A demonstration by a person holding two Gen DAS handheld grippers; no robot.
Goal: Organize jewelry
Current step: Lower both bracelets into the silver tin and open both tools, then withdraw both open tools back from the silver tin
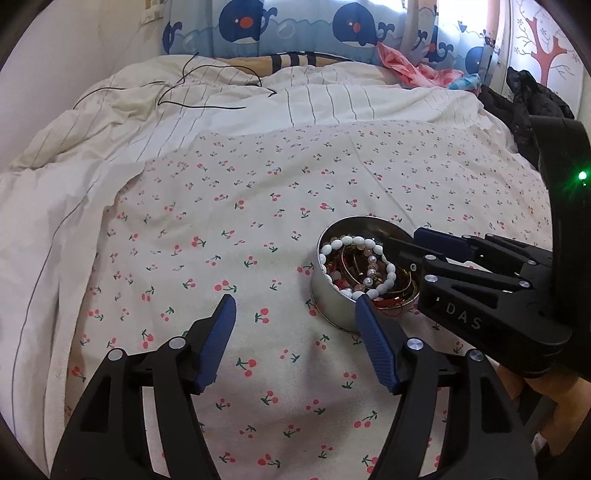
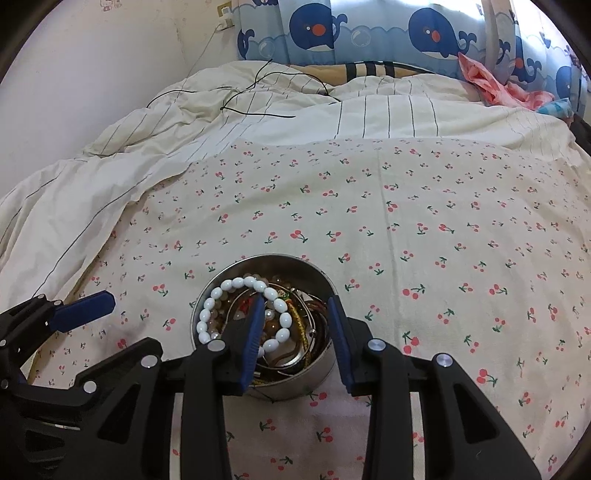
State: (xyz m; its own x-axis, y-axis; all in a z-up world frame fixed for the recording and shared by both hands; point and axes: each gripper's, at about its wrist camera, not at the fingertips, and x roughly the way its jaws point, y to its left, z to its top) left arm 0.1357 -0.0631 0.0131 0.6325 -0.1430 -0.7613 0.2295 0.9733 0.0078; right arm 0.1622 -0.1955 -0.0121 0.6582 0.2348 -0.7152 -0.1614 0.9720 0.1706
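Observation:
A round metal tin (image 1: 332,310) stands on the cherry-print bedsheet, filled with bracelets. A white bead bracelet (image 1: 354,242) lies on top of gold and brown bangles (image 2: 295,325). In the right wrist view the tin (image 2: 321,275) sits right under my right gripper (image 2: 297,301). That gripper is open, its left finger over the white bracelet (image 2: 221,286) and its right finger at the tin's right rim. My left gripper (image 1: 295,304) is open and empty, low over the sheet just left of the tin. The right gripper (image 1: 424,245) shows in the left wrist view reaching over the tin.
A crumpled striped duvet (image 1: 147,122) with a thin black cable (image 1: 199,105) lies at the back and left. Whale-print curtain (image 2: 369,33) and pink cloth (image 1: 410,66) are at the far side. Black clothing (image 1: 524,99) lies at the right edge.

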